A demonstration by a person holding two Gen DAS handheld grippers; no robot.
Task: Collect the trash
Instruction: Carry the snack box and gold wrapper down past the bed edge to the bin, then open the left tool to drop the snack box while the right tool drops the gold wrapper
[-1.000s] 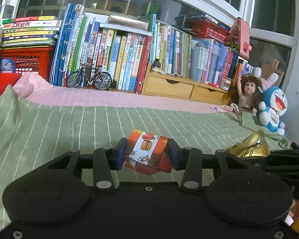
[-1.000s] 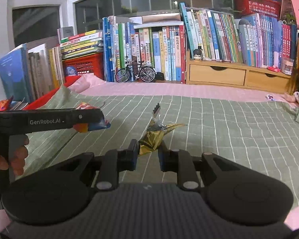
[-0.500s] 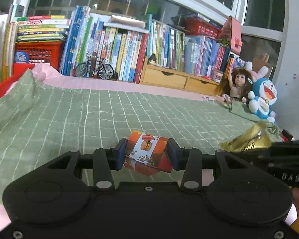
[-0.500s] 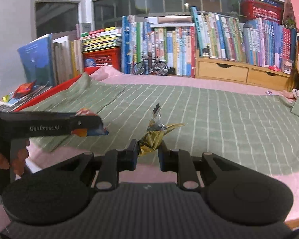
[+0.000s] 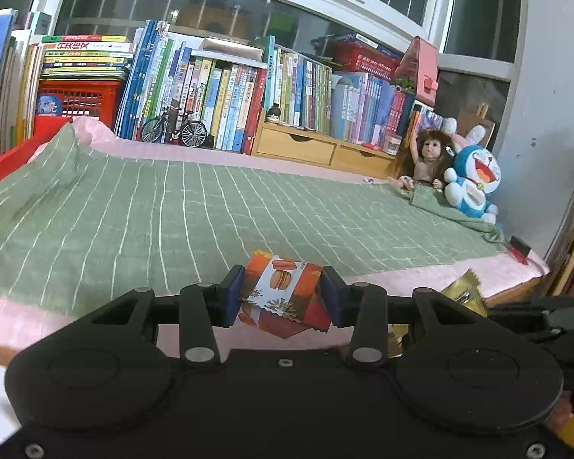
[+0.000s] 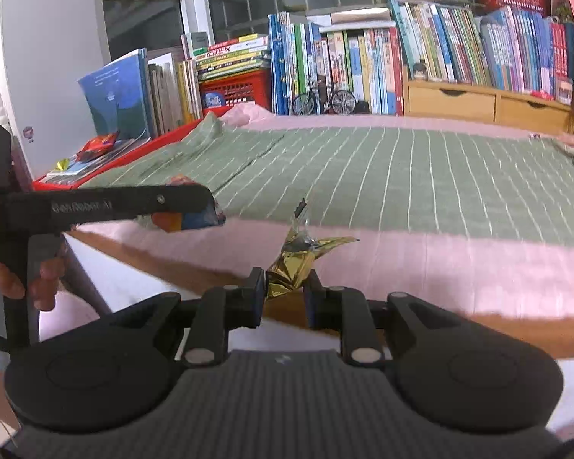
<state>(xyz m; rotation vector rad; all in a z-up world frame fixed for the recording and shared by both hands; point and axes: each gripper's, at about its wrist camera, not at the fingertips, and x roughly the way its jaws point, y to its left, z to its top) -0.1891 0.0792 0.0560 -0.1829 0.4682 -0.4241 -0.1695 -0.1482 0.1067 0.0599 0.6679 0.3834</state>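
Note:
My left gripper [image 5: 282, 296] is shut on an orange snack wrapper [image 5: 283, 292] printed with macarons, held in the air above the front edge of the bed. My right gripper [image 6: 285, 287] is shut on a crumpled gold foil wrapper [image 6: 298, 258], also held over the bed's edge. In the right wrist view the left gripper [image 6: 195, 210] shows from the side at the left with its wrapper [image 6: 187, 220], a hand [image 6: 15, 279] on its handle. The gold wrapper [image 5: 463, 294] peeks in at the right of the left wrist view.
The bed carries a green checked blanket [image 5: 210, 210] over a pink sheet [image 6: 440, 267]. Books [image 5: 218, 91], a toy bicycle [image 5: 174, 130] and wooden drawers [image 5: 317, 149] line the far side. A doll [image 5: 424, 160] and blue plush [image 5: 474, 179] sit right. Red and gold wrappers [image 6: 95, 145] lie on books at left.
Both grippers have drawn back from over the blanket to the bed's front edge, each keeping hold of its wrapper. The pink sheet edge and floor now show beneath them.

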